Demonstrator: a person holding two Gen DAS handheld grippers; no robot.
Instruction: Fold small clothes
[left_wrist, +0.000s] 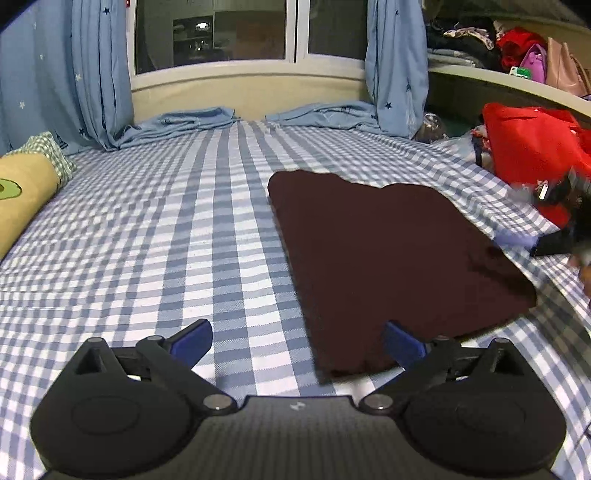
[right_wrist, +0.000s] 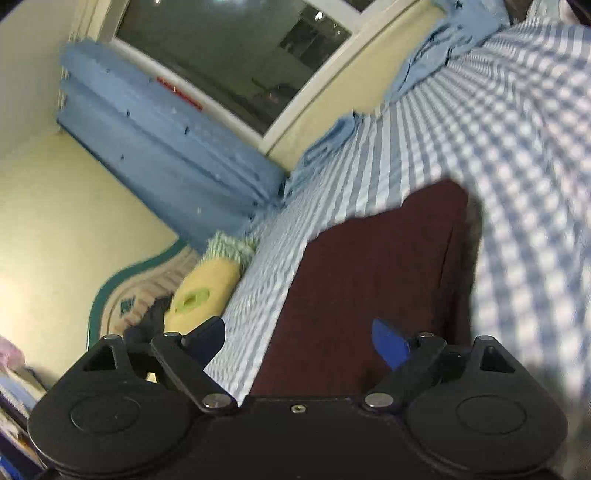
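A dark maroon garment (left_wrist: 388, 251) lies folded into a flat rectangle on the blue-and-white checked bed sheet (left_wrist: 166, 240), right of centre. My left gripper (left_wrist: 297, 345) hovers open over the garment's near left corner. Its right blue finger is above the cloth and its left one above the sheet, with nothing gripped. In the right wrist view the same garment (right_wrist: 369, 277) fills the middle, seen tilted. My right gripper (right_wrist: 299, 345) is open just above its edge, holding nothing. A blurred dark shape at the right edge of the left wrist view is the right gripper (left_wrist: 524, 218), beside the garment's far right side.
A yellow pillow with an avocado print (left_wrist: 22, 192) lies at the bed's left edge. A red bag (left_wrist: 532, 147) sits at the right edge. Blue star curtains (left_wrist: 99, 74) hang by the window at the head. A shelf with clothes and handbags (left_wrist: 517, 48) is at the back right.
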